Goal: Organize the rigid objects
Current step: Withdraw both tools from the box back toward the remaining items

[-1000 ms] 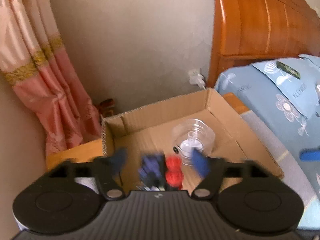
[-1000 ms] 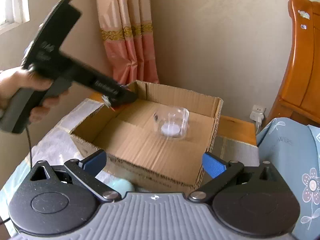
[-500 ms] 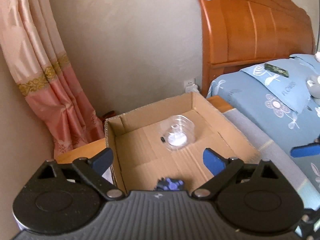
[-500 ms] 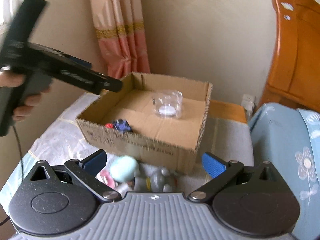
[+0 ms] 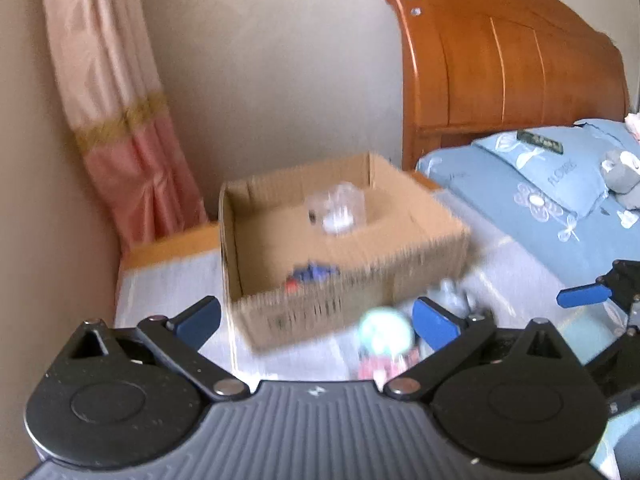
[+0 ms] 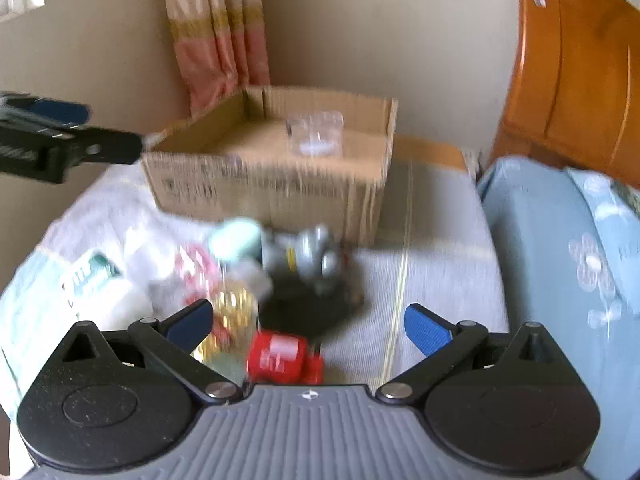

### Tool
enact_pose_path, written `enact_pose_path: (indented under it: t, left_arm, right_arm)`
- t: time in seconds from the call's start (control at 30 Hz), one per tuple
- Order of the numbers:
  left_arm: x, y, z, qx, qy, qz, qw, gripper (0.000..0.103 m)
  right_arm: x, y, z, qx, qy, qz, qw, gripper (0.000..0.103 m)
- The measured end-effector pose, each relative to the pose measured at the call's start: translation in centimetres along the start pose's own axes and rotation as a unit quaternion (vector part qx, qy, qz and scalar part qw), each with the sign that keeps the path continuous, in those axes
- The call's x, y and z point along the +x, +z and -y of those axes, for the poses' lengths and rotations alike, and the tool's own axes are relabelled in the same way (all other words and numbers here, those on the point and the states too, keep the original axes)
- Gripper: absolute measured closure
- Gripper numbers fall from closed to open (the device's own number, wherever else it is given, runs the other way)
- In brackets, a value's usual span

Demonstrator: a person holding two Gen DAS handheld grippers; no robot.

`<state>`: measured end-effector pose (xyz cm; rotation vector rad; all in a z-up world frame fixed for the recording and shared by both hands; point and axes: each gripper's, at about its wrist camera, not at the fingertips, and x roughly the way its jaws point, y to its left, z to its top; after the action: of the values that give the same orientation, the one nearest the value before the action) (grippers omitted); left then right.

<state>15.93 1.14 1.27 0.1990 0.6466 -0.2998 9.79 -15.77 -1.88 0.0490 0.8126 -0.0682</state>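
Step in hand, by my read: between picks. Cardboard box (image 5: 344, 280) already holds a clear plastic container (image 5: 336, 210) at the back and a small blue-and-red toy (image 5: 310, 274) near the front wall — rest of the pile is still outside it.

Left gripper (image 5: 316, 318) is released, nothing between the fingers; its jaws have just been opening wider. It hangs in front of the box, over the bedcover. Right gripper (image 6: 306, 320) is also spread wide and empty, angled down over the clutter.

The clutter sits just in front of the box: a mint-green round object (image 6: 236, 238), a grey figurine (image 6: 316, 256), a yellowish clear bottle (image 6: 232, 312), a red toy (image 6: 280, 356) nearest the right gripper, plus white packets (image 6: 104, 280) to the left. Frames are blurred, so exact shapes can't be told.

Next move prob. calls for the right gripper to drop onto one item — red toy is closest — centre it between the pads, close, lift over the box wall. The things lie close together, so it'll need a clean approach w/o knocking the neighbours.

Surface: a pale striped bedcover (image 6: 432, 240), soft, so objects may tip. Room: beige wall, pink curtain (image 5: 120, 120), orange wooden headboard (image 5: 500, 64), blue floral pillow (image 5: 540, 192).
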Motion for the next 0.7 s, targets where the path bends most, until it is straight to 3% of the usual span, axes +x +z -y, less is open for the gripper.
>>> enact_pose_path:
  t: [0.4, 0.7]
  left_arm:
    - [-2.6, -6.7, 1.2, -0.032, -0.01, -0.009, 0.9994, 0.001]
    - [-0.9, -10.4, 1.0, -0.039, -0.029, -0.065, 0.9967, 0.001]
  right_arm:
    - [2.0, -4.4, -1.5, 0.01, -0.023, -0.036, 0.999, 0.0]
    - [2.8, -5.0, -1.9, 0.008, -0.03, -0.041, 0.999, 0.0]
